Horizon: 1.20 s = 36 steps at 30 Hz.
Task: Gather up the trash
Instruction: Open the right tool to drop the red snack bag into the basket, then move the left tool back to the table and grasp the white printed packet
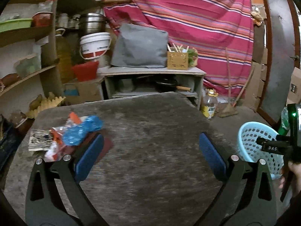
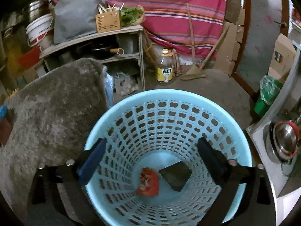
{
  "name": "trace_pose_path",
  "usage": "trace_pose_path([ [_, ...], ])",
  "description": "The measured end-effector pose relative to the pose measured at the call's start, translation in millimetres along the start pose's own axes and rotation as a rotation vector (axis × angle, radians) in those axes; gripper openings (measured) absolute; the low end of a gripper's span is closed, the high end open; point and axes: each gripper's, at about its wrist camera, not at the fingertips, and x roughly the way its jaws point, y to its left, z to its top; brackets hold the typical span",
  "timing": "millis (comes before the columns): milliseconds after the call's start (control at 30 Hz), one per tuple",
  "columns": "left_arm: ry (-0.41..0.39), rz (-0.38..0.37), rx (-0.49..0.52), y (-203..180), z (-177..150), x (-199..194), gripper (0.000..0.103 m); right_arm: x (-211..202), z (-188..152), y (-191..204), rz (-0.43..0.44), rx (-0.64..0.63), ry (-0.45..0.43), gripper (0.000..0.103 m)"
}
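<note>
- Setting: a cluttered household kitchen and storeroom.
- Open shelves [image 1: 28,32] hold bowls, jars and a steel pot [image 1: 92,23].
- A low cabinet [image 1: 153,81] stores a black pan [image 1: 166,83]; a utensil box [image 1: 177,59] and greens stand on top.
- A cooking-oil bottle [image 2: 165,69] and broom [image 2: 193,73] rest on the concrete floor.
- A striped cloth [image 1: 197,18] drapes the back wall.

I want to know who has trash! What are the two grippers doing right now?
Left gripper: open, empty, over the table.
Right gripper: open, empty, above the blue basket.
</note>
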Motion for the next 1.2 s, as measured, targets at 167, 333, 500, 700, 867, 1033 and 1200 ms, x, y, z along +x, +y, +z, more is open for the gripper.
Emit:
trace_pose_path([
  [167, -0.016, 0.031, -0.015, 29.2, 2.0, -7.7, 0.097, -24.9, 6.0, 38.3, 0.03, -0.034, -0.091, 0.099],
  [333, -0.028, 0.081, -0.033, 64.7, 4.1, -14.0, 0.098, -45.6, 8.1, 87.0, 0.11, -0.083, -0.17, 0.099],
  [500, -0.036, 0.16, -0.037, 108.0, 6.7, -15.4, 0.098, -48.3, 7.1, 139.6, 0.171, -0.136, -0.177, 0.099],
  [700, -0.028, 0.248, -0.075, 165.2, 3.6, -9.4, 0.098, -42.0, 3.1, 193.2, 0.227, -0.19, -0.16, 0.099],
  [867, -0.009, 0.298, -0.131, 207.2, -6.5, -2.2, 0.098, -34.1, -3.3, 233.3, 0.245, -0.246, -0.146, 0.099],
  [1033, 0.043, 0.329, -0.202, 247.1, -20.4, 11.0, 0.098, -25.3, -6.5, 256.1, 0.249, -0.28, -0.131, 0.099],
  [1200, 0.079, 0.365, -0.224, 269.0, -31.9, 19.8, 0.098, -18.1, -6.3, 269.6, 0.255, -0.288, -0.119, 0.099],
])
